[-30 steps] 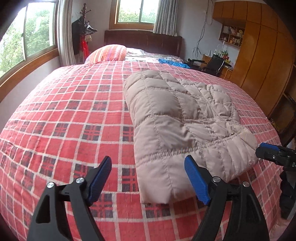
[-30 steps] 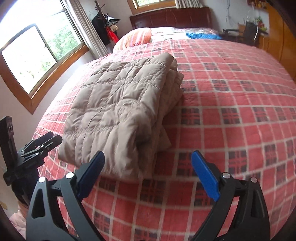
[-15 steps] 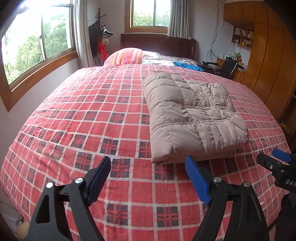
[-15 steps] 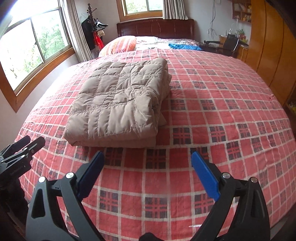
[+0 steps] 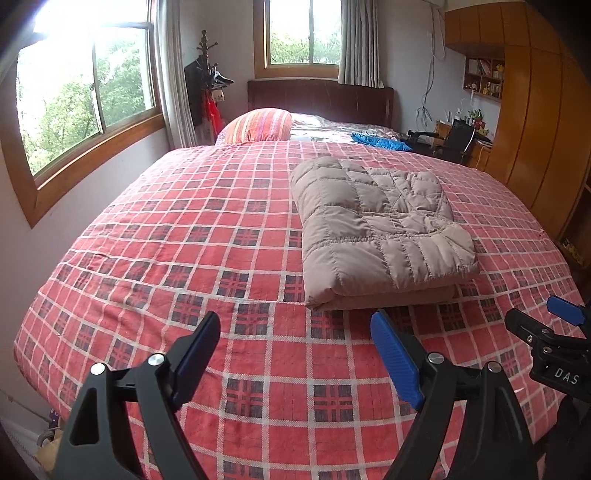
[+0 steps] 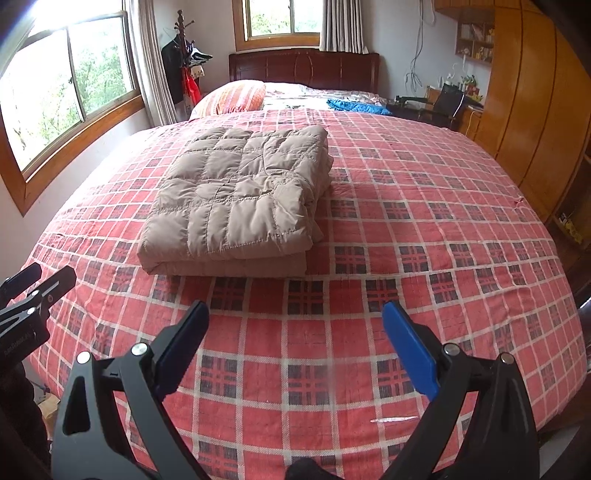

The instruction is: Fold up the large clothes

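My left gripper (image 5: 295, 341) and right gripper (image 6: 295, 332) gape wide, holding nothing. The folded beige quilted jacket (image 5: 376, 229) lies on the red plaid bedspread (image 5: 192, 243), apart from both.

A wide bed (image 5: 155, 258) under a red plaid cover fills the room, its dark wooden headboard (image 5: 319, 98) set below a curtained window (image 5: 303, 33). Left of the bed a large wood-framed window (image 5: 85, 96) lets in bright daylight; right of it stand tall wooden wardrobes (image 5: 543, 122).
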The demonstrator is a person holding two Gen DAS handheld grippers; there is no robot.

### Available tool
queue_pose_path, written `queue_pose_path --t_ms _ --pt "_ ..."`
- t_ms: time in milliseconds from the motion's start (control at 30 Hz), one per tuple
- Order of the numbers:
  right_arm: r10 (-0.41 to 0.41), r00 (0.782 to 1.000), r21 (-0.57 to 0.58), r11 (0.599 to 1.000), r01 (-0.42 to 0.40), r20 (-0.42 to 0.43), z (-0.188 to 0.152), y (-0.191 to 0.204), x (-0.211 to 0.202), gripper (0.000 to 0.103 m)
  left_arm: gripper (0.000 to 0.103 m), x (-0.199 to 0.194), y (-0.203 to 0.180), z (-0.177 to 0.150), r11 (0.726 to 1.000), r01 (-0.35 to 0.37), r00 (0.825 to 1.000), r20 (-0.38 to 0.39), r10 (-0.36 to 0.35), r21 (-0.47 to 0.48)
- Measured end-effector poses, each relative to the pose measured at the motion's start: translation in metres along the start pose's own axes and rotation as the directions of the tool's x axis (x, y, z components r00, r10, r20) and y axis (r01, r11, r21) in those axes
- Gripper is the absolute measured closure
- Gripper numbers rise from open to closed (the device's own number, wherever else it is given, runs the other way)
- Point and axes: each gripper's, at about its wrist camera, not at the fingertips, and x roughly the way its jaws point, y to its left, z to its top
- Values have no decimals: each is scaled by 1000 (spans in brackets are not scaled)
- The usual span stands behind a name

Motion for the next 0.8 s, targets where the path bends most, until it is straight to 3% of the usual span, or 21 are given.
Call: queue_pose_path --t_ms 800 --pt "-18 1000 7 1000 17 19 -7 -1 -11 8 19 -10 2 -5 1000 -10 1000 18 10 1"
